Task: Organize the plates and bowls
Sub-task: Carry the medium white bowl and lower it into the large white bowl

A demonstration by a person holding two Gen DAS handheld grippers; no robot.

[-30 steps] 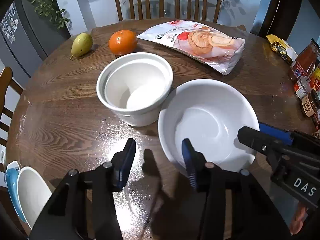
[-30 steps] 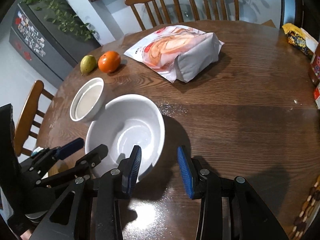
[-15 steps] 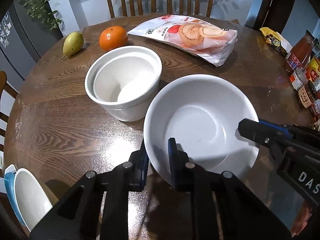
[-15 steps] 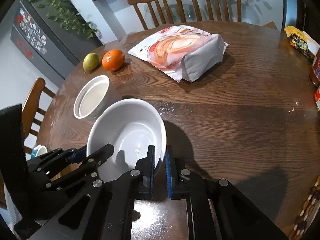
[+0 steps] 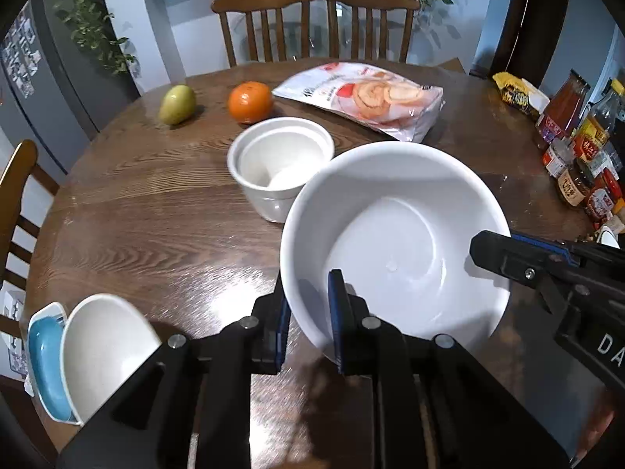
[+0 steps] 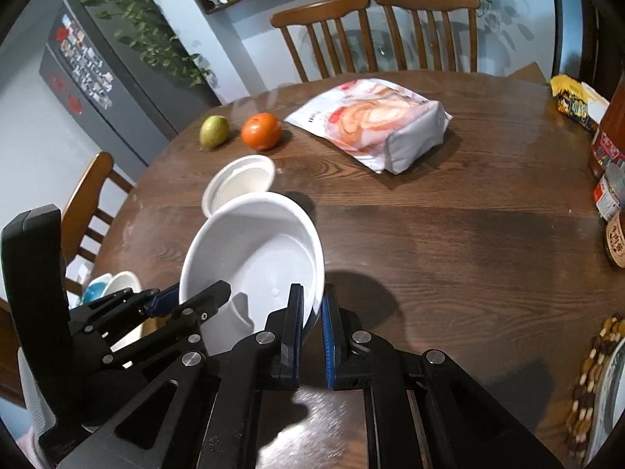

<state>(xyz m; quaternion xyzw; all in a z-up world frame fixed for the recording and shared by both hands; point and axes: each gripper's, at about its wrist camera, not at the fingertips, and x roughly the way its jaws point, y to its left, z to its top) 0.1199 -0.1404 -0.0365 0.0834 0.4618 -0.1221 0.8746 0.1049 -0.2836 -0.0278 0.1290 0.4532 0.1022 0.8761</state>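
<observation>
A large white bowl (image 5: 394, 234) is held above the round wooden table (image 5: 136, 211), clear of the top. My left gripper (image 5: 308, 312) is shut on its near left rim. My right gripper (image 6: 312, 312) is shut on its right rim; its fingers (image 5: 508, 254) show in the left wrist view. The bowl (image 6: 254, 262) also shows in the right wrist view. A smaller, deep white bowl (image 5: 279, 164) stands on the table just behind it, also in the right wrist view (image 6: 240, 181). A white bowl (image 5: 105, 348) and a blue dish (image 5: 45, 355) stand on edge at the near left table edge.
A pear (image 5: 177, 103), an orange (image 5: 250, 101) and a bag of pastries (image 5: 367, 97) lie at the far side. Sauce bottles and jars (image 5: 578, 144) crowd the right edge. Wooden chairs (image 5: 316, 23) stand behind the table and one chair (image 5: 15, 195) at the left.
Both grippers closed on the large bowl's rim, then lifted it off the table. The views rose with it. The small bowl stayed put.
</observation>
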